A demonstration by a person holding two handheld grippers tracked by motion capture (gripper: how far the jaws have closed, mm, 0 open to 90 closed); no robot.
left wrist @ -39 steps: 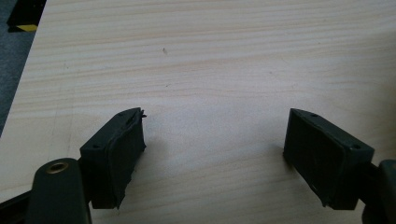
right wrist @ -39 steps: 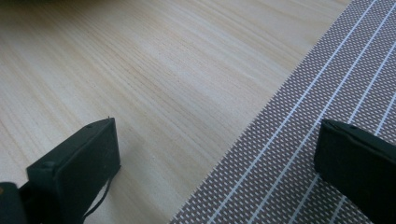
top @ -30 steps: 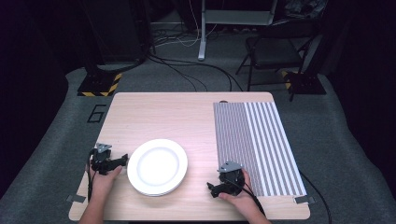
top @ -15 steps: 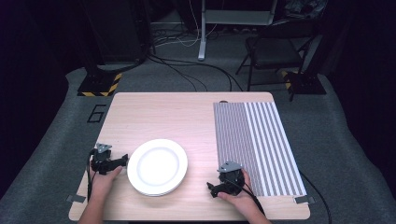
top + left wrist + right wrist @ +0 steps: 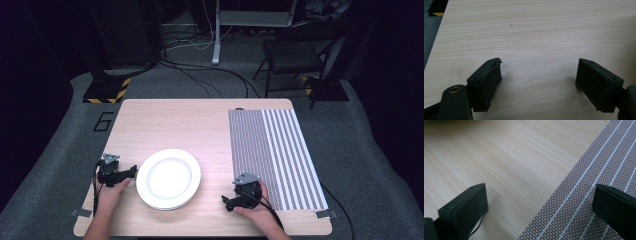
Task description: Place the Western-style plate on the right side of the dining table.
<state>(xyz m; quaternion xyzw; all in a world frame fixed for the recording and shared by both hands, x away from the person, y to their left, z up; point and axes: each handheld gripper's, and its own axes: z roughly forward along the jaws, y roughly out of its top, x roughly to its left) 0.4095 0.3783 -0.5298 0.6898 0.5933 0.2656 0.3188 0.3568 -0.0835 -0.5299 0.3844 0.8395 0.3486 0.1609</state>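
Observation:
A white plate [image 5: 168, 178] lies on the wooden table [image 5: 185, 125] near its front left. Just left of the plate's rim, my left gripper [image 5: 131, 172] rests low in a hand. In the left gripper view that gripper [image 5: 539, 65] is open over bare wood with nothing between the jaws. A striped grey-and-white placemat [image 5: 274, 155] covers the right side of the table. My right gripper [image 5: 226, 203] sits in the other hand by the mat's front left corner. It is open [image 5: 541, 188], with one jaw over wood and the other over the mat [image 5: 586, 195].
Beyond the table's far edge are a chair [image 5: 295, 55], a stand's post [image 5: 217, 35], cables on the grey floor and a yellow-and-black striped base [image 5: 106, 91]. Tape tabs mark the table's front corners [image 5: 81, 213].

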